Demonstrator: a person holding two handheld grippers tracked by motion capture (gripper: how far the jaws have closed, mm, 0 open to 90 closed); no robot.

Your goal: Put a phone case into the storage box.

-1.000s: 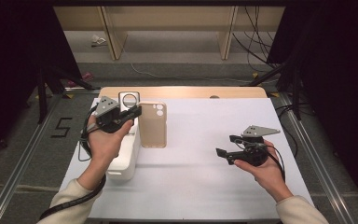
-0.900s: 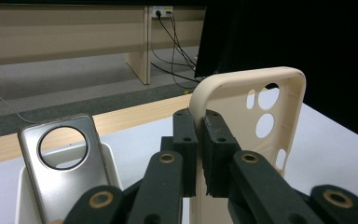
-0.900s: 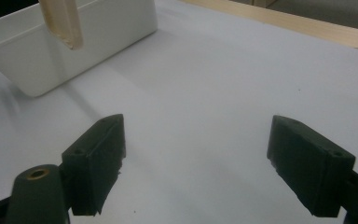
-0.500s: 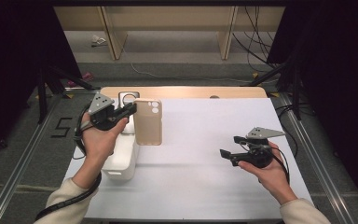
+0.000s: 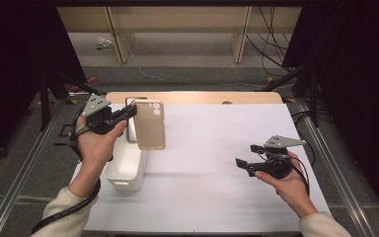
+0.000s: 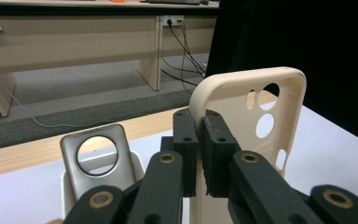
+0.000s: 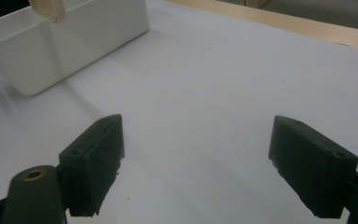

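I'm in a lab/recording rig: white-covered table (image 5: 217, 148) w/ alu rails (image 5: 330, 148), black curtains (image 5: 360, 74), loose cables (image 5: 269, 39), plain wooden benches (image 5: 177, 19) behind.

No readable text, label, brand, number or sign appears in any of the views. The beige phone case (image 6: 242, 140) carries no lettering on the side that shows, the white bin (image 5: 126, 168) is plain, and the white worktop (image 5: 212, 163) bears no markings. A dark mark lies on the floor to the left of the worktop in the high view, half hidden behind the person's left hand, and too little of it shows to read it as a character.
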